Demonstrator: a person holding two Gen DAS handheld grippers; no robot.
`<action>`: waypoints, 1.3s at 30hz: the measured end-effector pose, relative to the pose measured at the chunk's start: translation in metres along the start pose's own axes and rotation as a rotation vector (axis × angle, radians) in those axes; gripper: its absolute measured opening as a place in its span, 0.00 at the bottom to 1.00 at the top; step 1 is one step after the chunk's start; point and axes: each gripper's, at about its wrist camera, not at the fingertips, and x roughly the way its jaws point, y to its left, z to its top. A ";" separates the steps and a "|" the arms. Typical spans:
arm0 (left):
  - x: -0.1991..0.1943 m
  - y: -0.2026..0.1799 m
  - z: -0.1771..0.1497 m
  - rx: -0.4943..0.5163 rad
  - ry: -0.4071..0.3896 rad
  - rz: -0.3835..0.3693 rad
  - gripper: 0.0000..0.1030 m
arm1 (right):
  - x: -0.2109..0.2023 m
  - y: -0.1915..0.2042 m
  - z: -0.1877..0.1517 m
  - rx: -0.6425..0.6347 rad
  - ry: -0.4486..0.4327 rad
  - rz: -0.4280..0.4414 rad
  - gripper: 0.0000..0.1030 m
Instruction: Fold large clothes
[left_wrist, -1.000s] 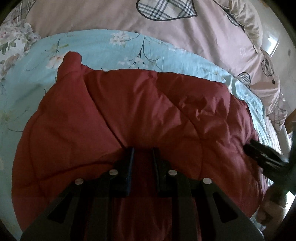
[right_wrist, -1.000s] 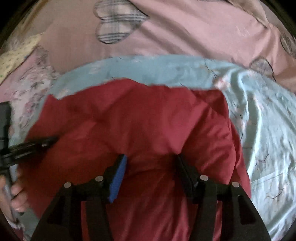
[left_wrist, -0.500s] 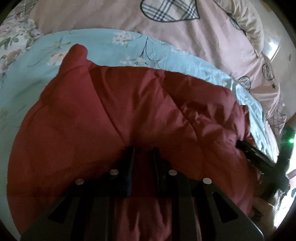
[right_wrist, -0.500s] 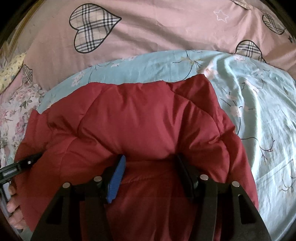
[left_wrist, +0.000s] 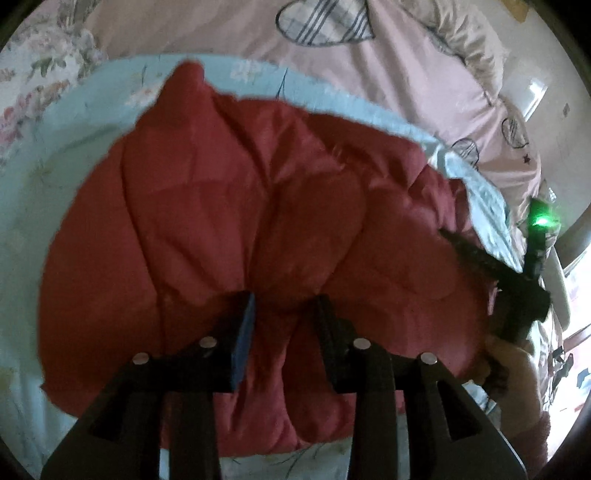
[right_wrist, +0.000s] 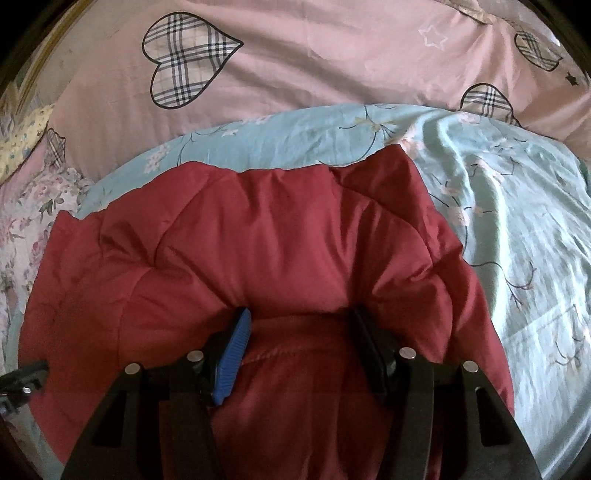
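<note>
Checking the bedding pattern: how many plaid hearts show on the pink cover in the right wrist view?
4 on the pink cover: large upper left, small far left, upper right, right by the blue sheet. More may be hidden.

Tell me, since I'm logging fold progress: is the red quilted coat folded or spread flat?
Folded over, not flat: the red quilted coat lies doubled on the blue floral sheet, a puffy upper layer overlapping a lower one.

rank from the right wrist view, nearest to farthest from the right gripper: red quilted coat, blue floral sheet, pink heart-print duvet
1. red quilted coat, bunched between the right gripper fingers.
2. blue floral sheet, under and beyond the coat, right side.
3. pink heart-print duvet, across the top, beyond the sheet.
</note>
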 end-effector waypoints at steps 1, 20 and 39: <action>0.003 -0.001 0.001 -0.004 0.003 -0.005 0.30 | -0.002 0.000 -0.001 0.001 0.002 -0.004 0.55; -0.018 -0.021 -0.011 0.085 -0.021 0.104 0.30 | -0.065 0.009 -0.071 -0.056 0.016 -0.022 0.67; 0.000 -0.041 -0.028 0.180 0.002 0.290 0.43 | -0.068 0.014 -0.078 -0.059 -0.008 -0.026 0.68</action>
